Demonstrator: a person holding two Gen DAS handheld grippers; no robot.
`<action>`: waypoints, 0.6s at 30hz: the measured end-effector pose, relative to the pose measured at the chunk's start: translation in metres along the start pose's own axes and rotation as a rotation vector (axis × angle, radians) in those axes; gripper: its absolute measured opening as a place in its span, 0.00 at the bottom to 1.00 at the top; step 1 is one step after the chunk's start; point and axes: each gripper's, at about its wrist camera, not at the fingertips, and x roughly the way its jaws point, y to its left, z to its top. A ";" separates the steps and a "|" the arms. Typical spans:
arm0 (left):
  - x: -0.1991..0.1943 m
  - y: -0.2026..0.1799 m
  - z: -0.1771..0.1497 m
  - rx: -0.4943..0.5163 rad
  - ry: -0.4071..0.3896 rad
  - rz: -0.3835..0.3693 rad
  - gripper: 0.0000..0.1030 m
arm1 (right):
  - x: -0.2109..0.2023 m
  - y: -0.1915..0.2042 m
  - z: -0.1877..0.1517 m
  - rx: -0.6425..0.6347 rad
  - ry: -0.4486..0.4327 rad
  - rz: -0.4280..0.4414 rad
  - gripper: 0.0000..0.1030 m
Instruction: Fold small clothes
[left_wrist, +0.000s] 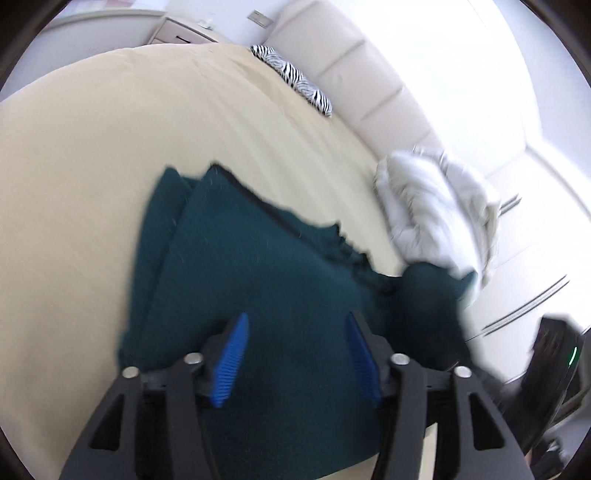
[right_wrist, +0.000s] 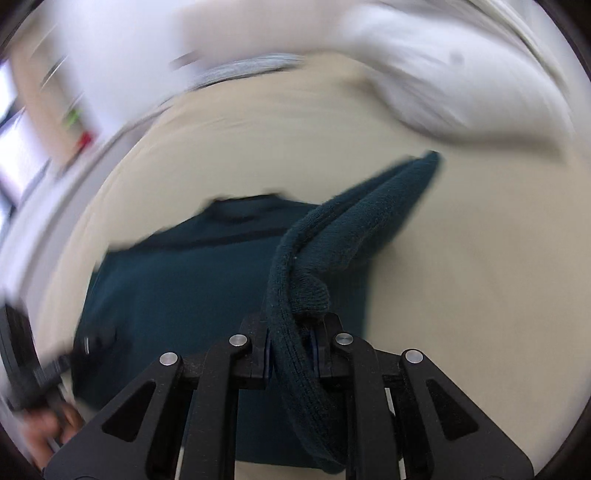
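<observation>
A dark teal knit garment (left_wrist: 240, 258) lies spread on a beige bed sheet (left_wrist: 74, 166). My left gripper (left_wrist: 295, 325) is open and hovers just above the garment, its blue pads apart with nothing between them. In the right wrist view, my right gripper (right_wrist: 291, 332) is shut on a sleeve or edge of the same teal garment (right_wrist: 184, 288) and lifts that strip (right_wrist: 354, 229) off the bed. The other gripper and a hand (right_wrist: 44, 369) show blurred at the lower left.
A white crumpled garment (left_wrist: 436, 206) lies on the bed to the right, also blurred in the right wrist view (right_wrist: 443, 74). A zebra-striped item (left_wrist: 295, 79) lies by the cream padded headboard (left_wrist: 369, 74). A drawer unit (left_wrist: 177, 33) stands behind the bed.
</observation>
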 end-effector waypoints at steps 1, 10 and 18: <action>-0.001 0.002 0.004 -0.015 0.013 -0.029 0.60 | 0.001 0.043 -0.003 -0.140 -0.006 0.031 0.13; 0.036 -0.012 0.019 -0.035 0.136 -0.061 0.63 | 0.047 0.147 -0.045 -0.487 0.023 -0.018 0.13; 0.086 -0.030 0.023 0.006 0.272 -0.008 0.36 | 0.042 0.146 -0.060 -0.560 -0.042 -0.003 0.14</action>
